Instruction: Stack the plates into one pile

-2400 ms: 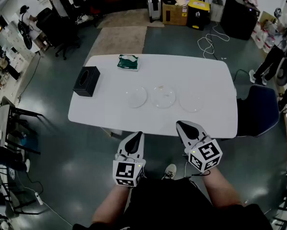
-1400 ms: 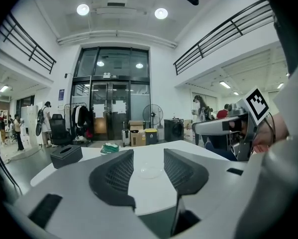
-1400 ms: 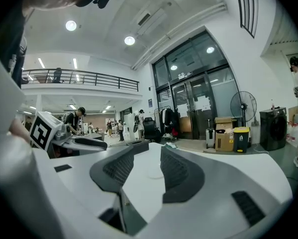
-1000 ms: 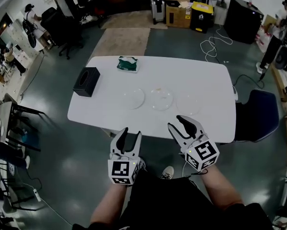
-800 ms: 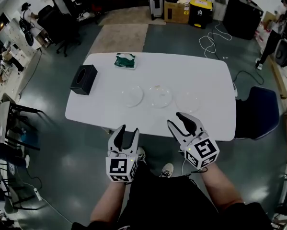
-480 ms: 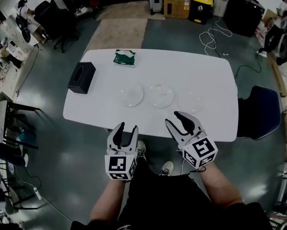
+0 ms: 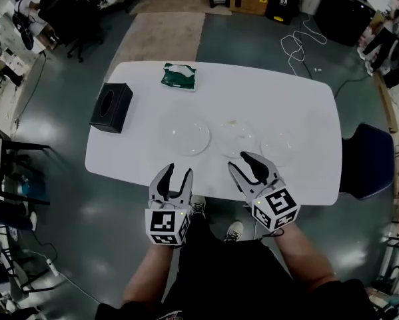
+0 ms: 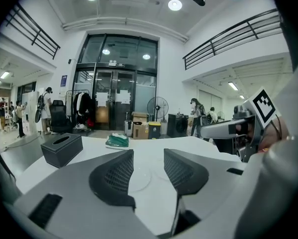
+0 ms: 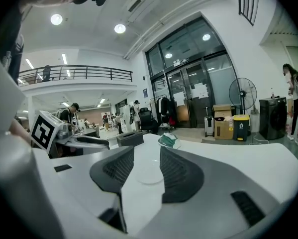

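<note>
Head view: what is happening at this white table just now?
A person holds the left gripper and the right gripper, both open and empty, at the near edge of the table. Three clear plates lie apart in a row, none stacked yet. A black box and a green packet sit farther off.

My left gripper [image 7: 176, 177] and right gripper [image 7: 242, 164] hang at the near edge of the desk [image 7: 272, 92], jaws apart, nothing between them. The one tall obstacle I see is the black box [image 7: 110, 107] at the left end. Right of the box, bare desk leads straight to the row of three plates [image 7: 238, 137], which lie apart. Behind and right of the box, a green packet [image 7: 179, 77] lies flat, beyond the plates.
</note>
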Demonstrator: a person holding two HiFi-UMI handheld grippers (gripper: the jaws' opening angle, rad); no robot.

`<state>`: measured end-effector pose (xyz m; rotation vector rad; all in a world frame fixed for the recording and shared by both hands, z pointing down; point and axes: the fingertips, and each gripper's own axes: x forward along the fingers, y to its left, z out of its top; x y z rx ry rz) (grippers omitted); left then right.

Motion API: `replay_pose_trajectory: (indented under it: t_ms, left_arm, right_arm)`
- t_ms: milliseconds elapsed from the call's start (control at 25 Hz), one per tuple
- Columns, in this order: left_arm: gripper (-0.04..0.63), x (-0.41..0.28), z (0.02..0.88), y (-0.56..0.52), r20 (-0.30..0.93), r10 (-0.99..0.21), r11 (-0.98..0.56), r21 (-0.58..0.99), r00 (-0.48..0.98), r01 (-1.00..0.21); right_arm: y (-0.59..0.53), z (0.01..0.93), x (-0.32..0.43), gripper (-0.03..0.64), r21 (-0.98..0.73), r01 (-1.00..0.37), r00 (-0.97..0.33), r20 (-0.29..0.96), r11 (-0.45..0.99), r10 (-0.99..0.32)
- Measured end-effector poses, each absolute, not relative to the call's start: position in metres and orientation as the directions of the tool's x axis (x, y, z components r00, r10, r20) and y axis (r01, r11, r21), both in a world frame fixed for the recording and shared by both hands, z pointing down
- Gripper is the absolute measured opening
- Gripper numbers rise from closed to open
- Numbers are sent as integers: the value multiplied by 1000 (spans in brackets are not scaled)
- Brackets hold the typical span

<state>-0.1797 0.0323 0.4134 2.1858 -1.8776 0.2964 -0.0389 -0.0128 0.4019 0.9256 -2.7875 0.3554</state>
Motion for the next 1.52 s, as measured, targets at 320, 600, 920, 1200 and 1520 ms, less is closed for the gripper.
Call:
replay_pose_trajectory:
  t_ms: [320,600,920,1200,1520]
  left_arm:
    - [195,-222,441,-10,368,-912,-163,87,184,-983]
    - [195,-245,462,-36,409,-882,-208,108,234,-972]
    - [195,-271,489,-59,456,-846,-242,134,276,-961]
    - [195,-282,516,-72,498,-807,-272,162,317,-949]
    - [196,-288,542,-86,535,-767,-298,194,355,-935]
  right_arm:
    - [-41,432,-86,178,-170,-620,-769,325,766,-550]
    - [-53,464,-110,178,-188,-651,-734,400,735,-548]
    - [-68,500,-139,178,-185,-682,-695,466,708,-548]
    - [-73,531,-157,178,-171,-700,-660,527,694,-536]
    - [-78,566,-164,178,-164,-732,-607,597,661,-524]
